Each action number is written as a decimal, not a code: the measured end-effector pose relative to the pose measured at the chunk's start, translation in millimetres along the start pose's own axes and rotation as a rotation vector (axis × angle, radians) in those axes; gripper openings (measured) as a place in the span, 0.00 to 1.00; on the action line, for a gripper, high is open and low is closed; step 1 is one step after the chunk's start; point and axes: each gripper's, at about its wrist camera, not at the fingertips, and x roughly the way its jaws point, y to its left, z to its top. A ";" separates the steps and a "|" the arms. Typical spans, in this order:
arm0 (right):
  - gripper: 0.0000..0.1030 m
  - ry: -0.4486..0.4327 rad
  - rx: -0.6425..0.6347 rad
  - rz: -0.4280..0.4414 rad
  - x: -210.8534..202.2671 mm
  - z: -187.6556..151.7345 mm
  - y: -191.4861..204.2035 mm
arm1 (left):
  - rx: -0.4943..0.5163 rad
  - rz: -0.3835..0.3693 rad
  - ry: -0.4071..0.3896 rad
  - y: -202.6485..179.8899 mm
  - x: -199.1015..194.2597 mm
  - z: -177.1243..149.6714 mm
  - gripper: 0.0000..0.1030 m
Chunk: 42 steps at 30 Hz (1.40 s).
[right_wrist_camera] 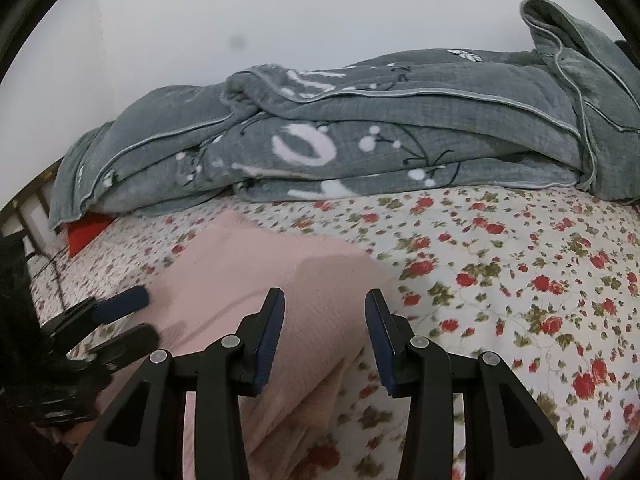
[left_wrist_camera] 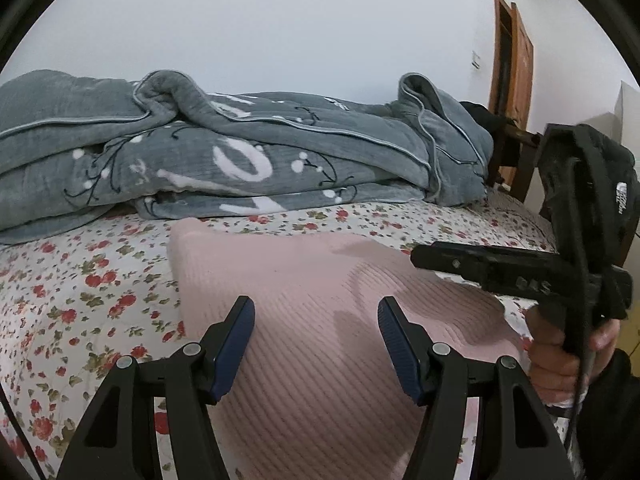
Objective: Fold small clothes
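A pink ribbed knit garment lies flat on the floral bedsheet. My left gripper is open and empty, hovering just above the garment's middle. My right gripper is open and empty over the garment's right part. In the left wrist view the right gripper shows from the side at the garment's right edge, held by a hand. In the right wrist view the left gripper shows at the garment's left edge, its jaws apart.
A bunched grey blanket with white pattern lies across the back of the bed, also in the right wrist view. A red item lies under its left end. A wooden door and dark clothing on a chair stand at the right.
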 end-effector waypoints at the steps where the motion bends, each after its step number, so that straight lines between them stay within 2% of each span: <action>1: 0.40 0.005 -0.005 0.007 -3.9 -3.4 2.9 | 0.003 -0.004 0.001 -1.1 -0.3 -0.1 0.60; 4: 0.40 0.016 -0.006 0.011 -16.7 -14.9 7.2 | 0.015 -0.018 0.006 -5.1 -1.1 -1.1 0.60; 8: 0.40 0.041 0.054 0.035 -33.2 -35.1 4.0 | 0.033 -0.016 0.015 -11.4 -3.2 -3.7 0.61; 11: 0.40 0.051 0.073 0.055 -44.8 -50.7 6.0 | 0.048 0.035 0.033 -18.4 -6.2 -9.4 0.61; 15: 0.40 0.074 0.064 0.050 -45.2 -62.4 10.4 | 0.116 0.146 0.058 -34.7 -15.1 -25.1 0.64; 16: 0.30 0.083 0.066 0.048 -43.8 -63.8 10.2 | 0.126 0.186 0.066 -36.3 -18.1 -28.9 0.67; 17: 0.07 0.085 0.068 0.048 -43.7 -64.7 9.5 | 0.121 0.232 0.082 -34.8 -20.9 -33.1 0.71; 20: 0.07 0.052 0.074 0.046 -51.6 -65.2 7.4 | 0.075 0.258 0.125 -21.6 -28.9 -43.5 0.72; 23: 0.07 0.080 0.050 -0.005 -50.9 -67.5 9.4 | -0.002 0.265 0.156 -5.8 -42.2 -49.5 0.72; 27: 0.07 0.117 0.058 -0.064 -57.3 -69.3 7.2 | -0.100 0.250 0.168 -1.2 -59.5 -50.1 0.71; 31: 0.10 0.126 0.098 -0.056 -79.1 -65.3 6.7 | -0.132 0.261 0.171 -14.0 -72.2 -43.8 0.70; 33: 0.18 0.120 0.071 -0.088 -93.2 -62.9 12.8 | -0.151 0.258 0.172 -21.2 -80.3 -38.7 0.70; 35: 0.30 0.105 0.048 -0.115 -109.2 -60.5 19.1 | -0.162 0.259 0.169 -30.2 -88.8 -32.4 0.70; 38: 0.37 0.084 0.022 -0.157 -136.5 -58.4 27.6 | -0.156 0.287 0.159 -48.3 -105.6 -22.2 0.70; 42: 0.40 0.080 0.017 -0.187 -167.7 -57.4 36.1 | -0.143 0.313 0.153 -72.0 -128.4 -15.2 0.73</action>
